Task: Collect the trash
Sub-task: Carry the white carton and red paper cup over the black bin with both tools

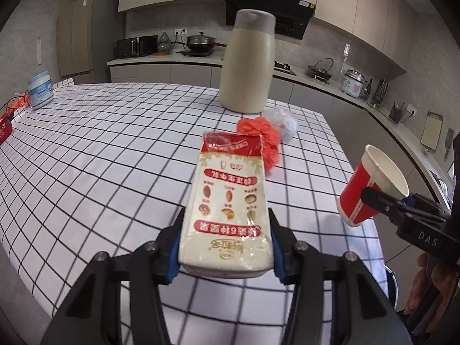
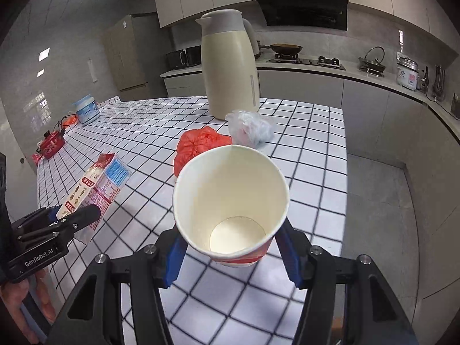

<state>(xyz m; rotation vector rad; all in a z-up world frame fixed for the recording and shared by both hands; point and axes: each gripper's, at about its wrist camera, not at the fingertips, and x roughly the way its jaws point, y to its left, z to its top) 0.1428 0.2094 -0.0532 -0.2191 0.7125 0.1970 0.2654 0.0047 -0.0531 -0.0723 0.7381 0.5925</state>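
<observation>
Left gripper (image 1: 227, 241) was clamped on the milk carton (image 1: 230, 201), right gripper (image 2: 233, 247) on the empty paper cup (image 2: 230, 198); both were held above the checked tablecloth (image 1: 100, 149). Crumpled red bag (image 2: 198, 143) and clear plastic bag (image 2: 250, 128) lay touching, just in front of the cream thermos jug (image 2: 230, 63).

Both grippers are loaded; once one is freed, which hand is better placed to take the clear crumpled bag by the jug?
Right, probably. The clear bag lies toward the table's right edge, nearer the right gripper holding the paper cup than the left gripper holding the carton.
</observation>
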